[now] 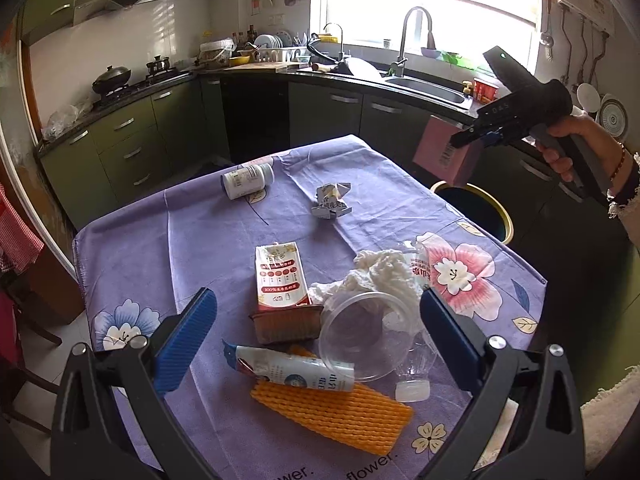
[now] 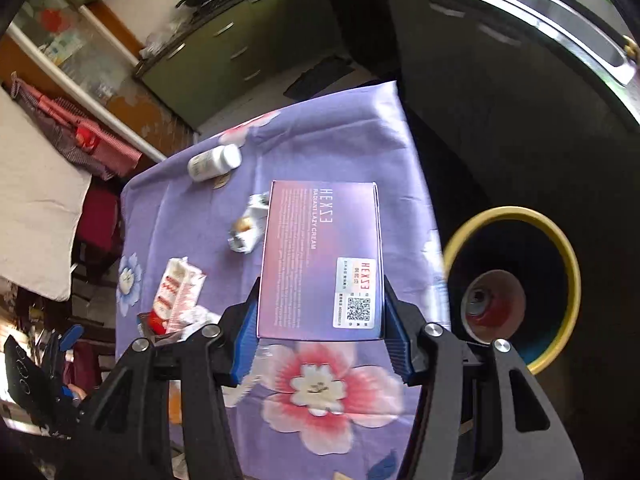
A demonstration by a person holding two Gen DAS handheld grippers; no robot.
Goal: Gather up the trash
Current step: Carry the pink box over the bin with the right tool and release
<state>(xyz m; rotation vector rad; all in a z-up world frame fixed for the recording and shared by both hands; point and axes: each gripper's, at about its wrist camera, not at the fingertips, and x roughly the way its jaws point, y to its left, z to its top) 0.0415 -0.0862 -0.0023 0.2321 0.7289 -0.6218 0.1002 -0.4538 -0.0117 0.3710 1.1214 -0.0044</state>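
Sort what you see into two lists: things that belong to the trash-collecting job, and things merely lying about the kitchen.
Job:
- pink box held in the right gripper
- yellow-rimmed bin
- white bottle
- crumpled wrapper
- milk carton
- orange foam net
- clear cup

Lying about:
- wok
- faucet
- dish rack

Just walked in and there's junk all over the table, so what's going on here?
A person is clearing trash off the table with a gripper in each hand. The right gripper is clamped on a pink cream box, held in the air near the yellow-rimmed bin beside the table. The left gripper hangs open over the remaining pile: a clear plastic cup, a milk carton, an orange foam net and a white bottle farther back.
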